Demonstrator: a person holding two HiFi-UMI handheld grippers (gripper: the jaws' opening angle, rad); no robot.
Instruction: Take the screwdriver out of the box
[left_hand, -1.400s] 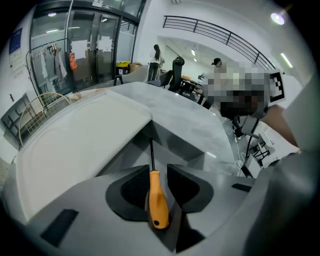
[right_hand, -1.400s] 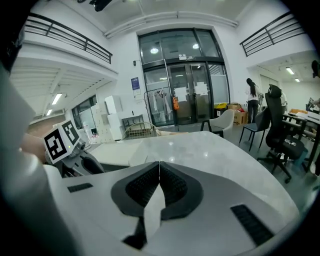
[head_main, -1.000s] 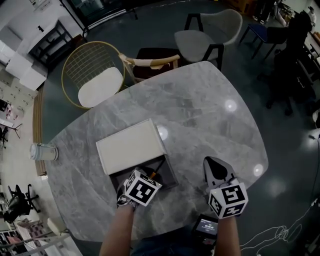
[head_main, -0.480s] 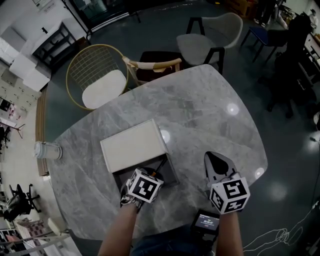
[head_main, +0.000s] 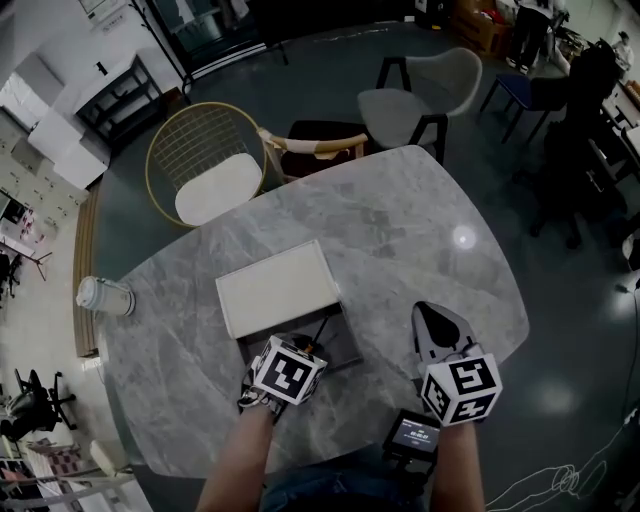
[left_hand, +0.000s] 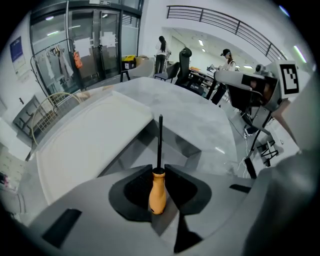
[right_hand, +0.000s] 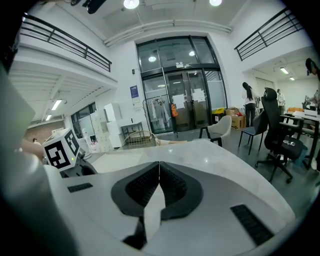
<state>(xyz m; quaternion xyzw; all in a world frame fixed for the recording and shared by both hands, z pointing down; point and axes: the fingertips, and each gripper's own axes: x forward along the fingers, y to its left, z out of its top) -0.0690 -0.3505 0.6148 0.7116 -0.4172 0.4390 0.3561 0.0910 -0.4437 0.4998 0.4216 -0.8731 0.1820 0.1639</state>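
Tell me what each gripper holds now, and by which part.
The left gripper, whose jaws have just been closing, grips the screwdriver by its orange handle near the shaft. The right gripper holds nothing; its jaws are together.

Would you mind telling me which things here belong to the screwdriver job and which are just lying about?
Job: screwdriver, gripped by the left gripper, whose jaws have just been closing on its handle; open box; its white lid.
Lying about: cup off to the left; wire chair; grey chair.
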